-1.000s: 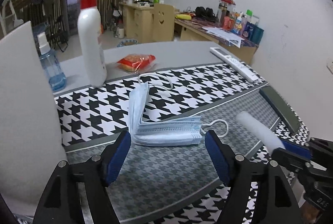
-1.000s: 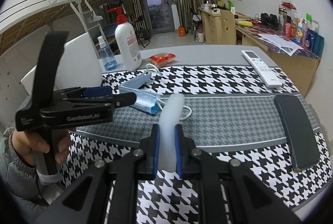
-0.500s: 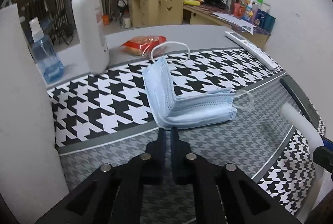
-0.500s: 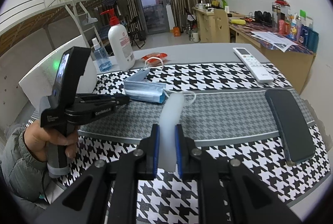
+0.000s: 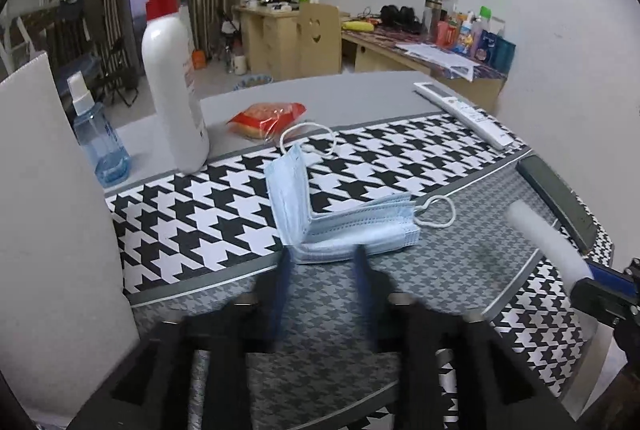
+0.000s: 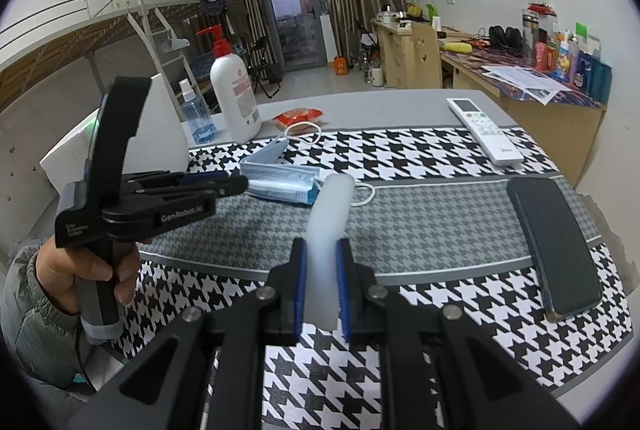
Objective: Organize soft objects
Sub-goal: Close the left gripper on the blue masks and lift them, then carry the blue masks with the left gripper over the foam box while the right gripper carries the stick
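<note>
Mask stack (image 5: pixel 344 226) lies on the counter (image 5: pixel 400 90) just ahead of the left claw (image 5: pixel 320 270), long axis running left to right across the claw's line.

The left claw is seen released, its jaws blurred and just opening, nothing gripped; the stack's near edge sits at the fingertips, its left end folded up. The right claw (image 6: pixel 322 284) is seen clenched on a white foam tube (image 6: pixel 330 222), held well to the right of the masks. The left claw is judged nearer, so a short forward reach is called for.
</note>
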A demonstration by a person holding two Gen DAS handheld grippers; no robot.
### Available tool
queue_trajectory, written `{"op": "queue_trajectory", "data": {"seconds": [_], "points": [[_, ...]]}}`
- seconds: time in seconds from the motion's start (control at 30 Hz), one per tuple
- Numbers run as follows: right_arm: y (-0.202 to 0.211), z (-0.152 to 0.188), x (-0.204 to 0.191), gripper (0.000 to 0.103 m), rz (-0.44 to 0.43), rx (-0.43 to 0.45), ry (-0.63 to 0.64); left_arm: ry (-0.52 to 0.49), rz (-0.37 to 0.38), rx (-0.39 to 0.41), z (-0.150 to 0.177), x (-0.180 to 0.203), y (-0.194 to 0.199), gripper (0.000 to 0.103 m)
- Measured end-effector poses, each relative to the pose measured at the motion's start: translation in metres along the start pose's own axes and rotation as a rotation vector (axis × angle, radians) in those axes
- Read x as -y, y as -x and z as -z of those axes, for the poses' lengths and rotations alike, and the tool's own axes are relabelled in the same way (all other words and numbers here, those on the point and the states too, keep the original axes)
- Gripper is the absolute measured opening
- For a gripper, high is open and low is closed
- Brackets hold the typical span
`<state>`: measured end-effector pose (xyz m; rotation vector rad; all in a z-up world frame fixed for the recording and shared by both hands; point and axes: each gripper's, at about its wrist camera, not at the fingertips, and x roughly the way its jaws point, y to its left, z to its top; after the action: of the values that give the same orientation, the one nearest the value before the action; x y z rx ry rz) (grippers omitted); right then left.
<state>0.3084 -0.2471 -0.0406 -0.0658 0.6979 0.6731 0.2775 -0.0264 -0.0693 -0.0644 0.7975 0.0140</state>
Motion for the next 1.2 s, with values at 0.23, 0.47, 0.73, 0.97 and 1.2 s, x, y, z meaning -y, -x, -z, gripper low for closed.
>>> {"op": "queue_trajectory", "data": {"seconds": [0.23, 0.47, 0.73, 0.97, 1.2], "points": [[-0.002, -0.001, 0.007, 0.017, -0.005, -0.002, -0.010, -0.008, -0.010, 0.014, -0.012, 0.004, -0.008, 0.061], [-0.007, 0.000, 0.017, 0.017, -0.011, -0.009, -0.024, -0.034, 0.005, -0.020, -0.022, 0.008, -0.028, 0.062], [-0.006, 0.001, 0.023, 0.017, -0.003, -0.014, -0.040, -0.082, -0.010, -0.078, -0.015, 0.017, -0.046, 0.003], [-0.001, -0.001, 0.014, 0.017, -0.005, -0.002, -0.014, -0.088, 0.010, -0.043, -0.012, 0.018, -0.018, 0.003], [0.008, -0.004, 0.003, 0.017, 0.001, 0.020, 0.011, -0.090, 0.012, 0.017, -0.009, 0.018, 0.020, 0.004]]}}
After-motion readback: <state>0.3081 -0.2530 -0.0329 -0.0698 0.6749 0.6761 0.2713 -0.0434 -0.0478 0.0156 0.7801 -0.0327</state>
